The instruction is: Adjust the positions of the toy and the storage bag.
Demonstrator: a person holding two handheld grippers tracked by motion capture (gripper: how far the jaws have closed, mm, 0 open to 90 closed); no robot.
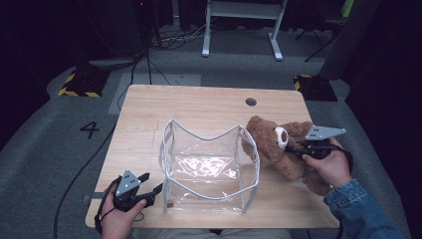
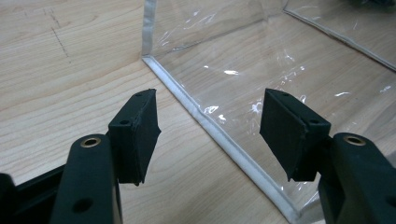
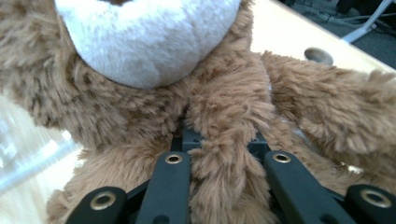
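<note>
At the near left corner of the light wooden counter (image 1: 209,102), the left claw (image 1: 153,182) waits with its jaws spread and nothing between them. It points at the bottom corner of the clear plastic box-shaped bag with pale grey fabric edging (image 1: 209,167); in the left gripper view that grey-edged corner (image 2: 205,116) lies on the wood just ahead of the two black pads (image 2: 135,133). That placement looks meant for steadying or holding open the bag, though nothing is pinched yet.

The bag stands upright in the middle of the counter, its top open and its soft walls sagging inward, empty inside. It reads as the place where the toy is meant to go.

Right of the bag, touching its right wall, is the brown plush teddy bear with a cream muzzle (image 1: 278,144), leaning with its head toward the bag. The right claw (image 1: 297,148) is clenched on the bear: in the right gripper view a thick fold of brown fur (image 3: 224,140) is squeezed between the jaws, just below the cream muzzle (image 3: 149,37). Gripping at the chest probably keeps the floppy body together for a lift. The fur is shaggy, mid-brown, with darker flecks.
</note>
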